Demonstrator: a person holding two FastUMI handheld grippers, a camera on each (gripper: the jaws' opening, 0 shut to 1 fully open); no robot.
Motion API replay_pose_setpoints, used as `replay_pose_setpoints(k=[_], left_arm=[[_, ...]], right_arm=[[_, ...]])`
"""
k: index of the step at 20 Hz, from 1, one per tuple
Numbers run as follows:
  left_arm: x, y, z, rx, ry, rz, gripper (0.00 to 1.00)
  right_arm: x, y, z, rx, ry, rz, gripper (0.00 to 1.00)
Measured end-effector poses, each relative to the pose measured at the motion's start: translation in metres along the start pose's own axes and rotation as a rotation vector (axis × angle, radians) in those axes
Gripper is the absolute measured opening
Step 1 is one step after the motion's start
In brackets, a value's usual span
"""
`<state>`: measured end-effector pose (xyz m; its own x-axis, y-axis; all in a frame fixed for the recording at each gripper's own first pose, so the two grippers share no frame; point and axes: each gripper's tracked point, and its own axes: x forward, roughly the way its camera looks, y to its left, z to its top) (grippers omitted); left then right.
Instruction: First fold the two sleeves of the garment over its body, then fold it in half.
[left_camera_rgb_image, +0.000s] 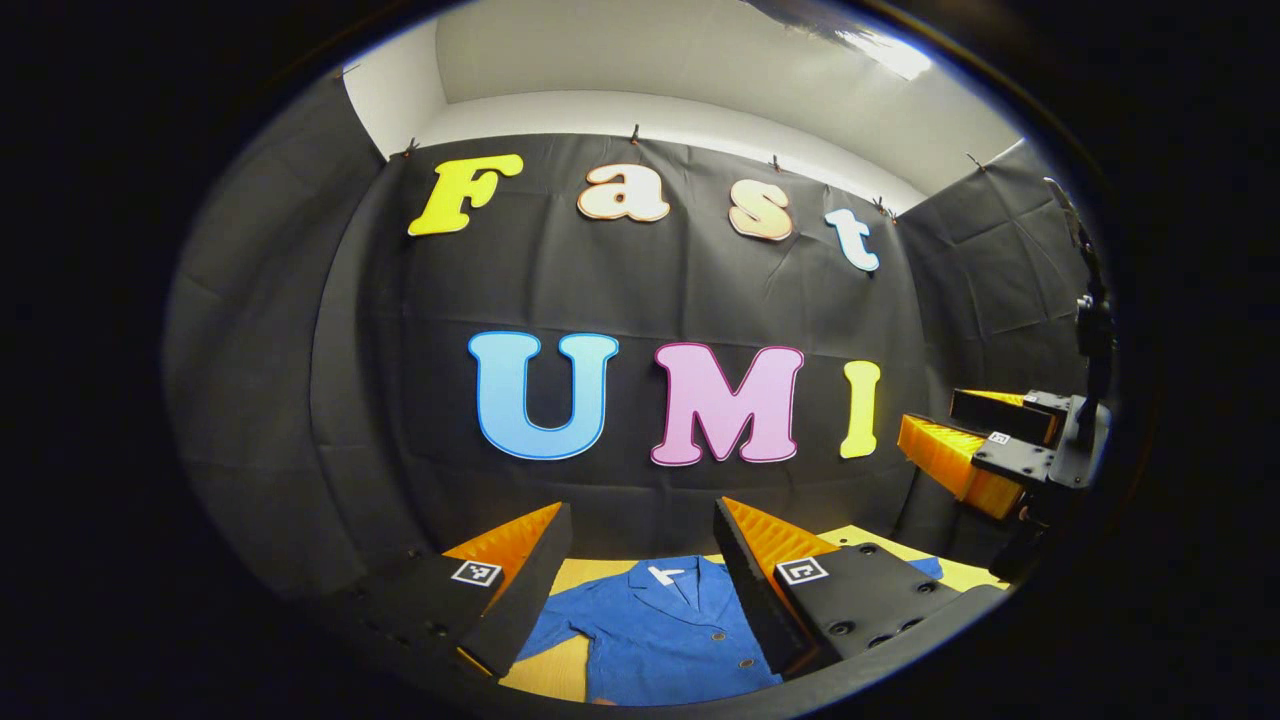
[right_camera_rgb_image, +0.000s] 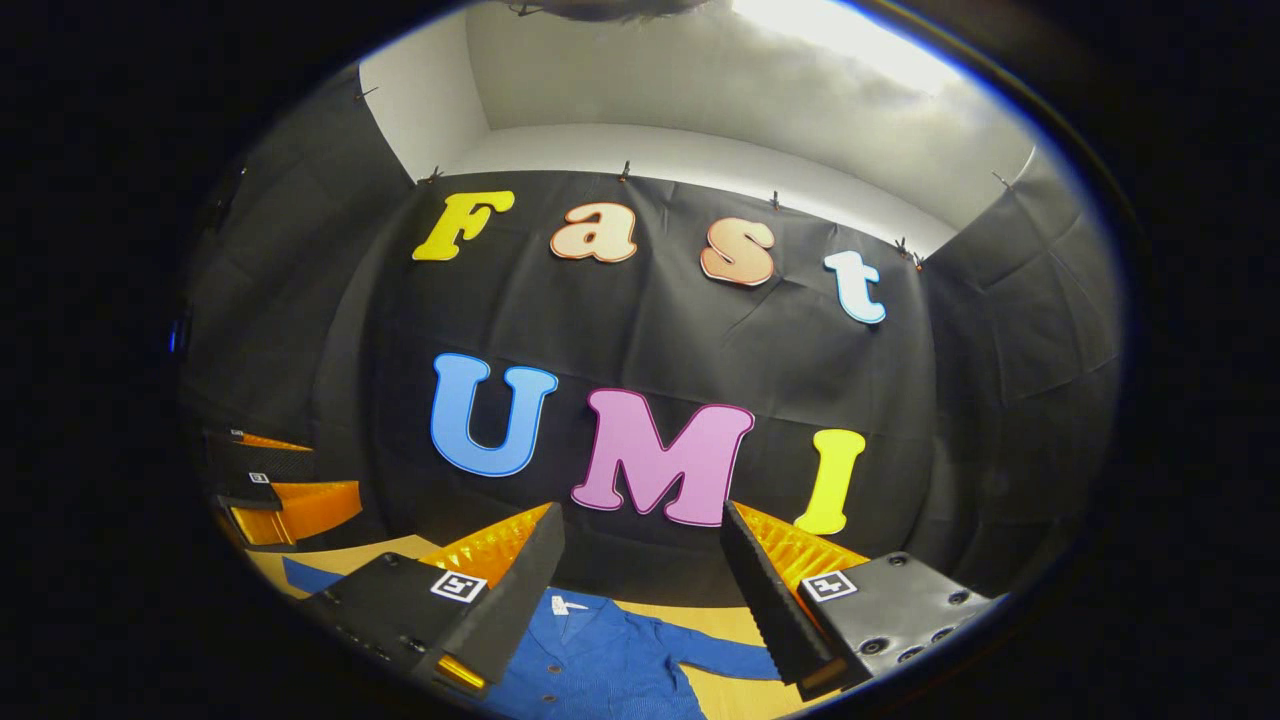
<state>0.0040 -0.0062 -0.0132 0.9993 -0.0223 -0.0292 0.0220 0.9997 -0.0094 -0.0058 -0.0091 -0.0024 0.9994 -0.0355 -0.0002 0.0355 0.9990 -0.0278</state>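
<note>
Blue button-front garment (left_camera_rgb_image: 660, 630) with collar lies flat on the pale wooden table (left_camera_rgb_image: 560, 675), sleeves (right_camera_rgb_image: 725, 655) spread outward, unfolded. Left gripper (left_camera_rgb_image: 640, 590) held above it, fingers spread wide, nothing between them. Right gripper (right_camera_rgb_image: 640, 600) likewise raised over the collar end, fingers spread, empty.

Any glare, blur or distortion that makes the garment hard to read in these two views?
Left gripper view: sharp, blue garment evenly lit on the table; ceiling light blows out a patch above; fisheye bends the wall's edges. Right gripper view: stronger ceiling glare, garment dimmer at the bottom edge, still readable.
</note>
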Motion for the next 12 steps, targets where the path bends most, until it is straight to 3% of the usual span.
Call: replay_pose_setpoints(k=[9, 12], left_arm=[[0.003, -0.007, -0.009, -0.026, 0.023, 0.005, 0.82], [0.007, -0.016, -0.012, 0.005, 0.026, -0.001, 0.82]], right_arm=[[0.003, -0.004, -0.023, 0.026, 0.061, 0.008, 0.98], [0.01, -0.003, -0.064, 0.066, 0.201, 0.028, 0.99]])
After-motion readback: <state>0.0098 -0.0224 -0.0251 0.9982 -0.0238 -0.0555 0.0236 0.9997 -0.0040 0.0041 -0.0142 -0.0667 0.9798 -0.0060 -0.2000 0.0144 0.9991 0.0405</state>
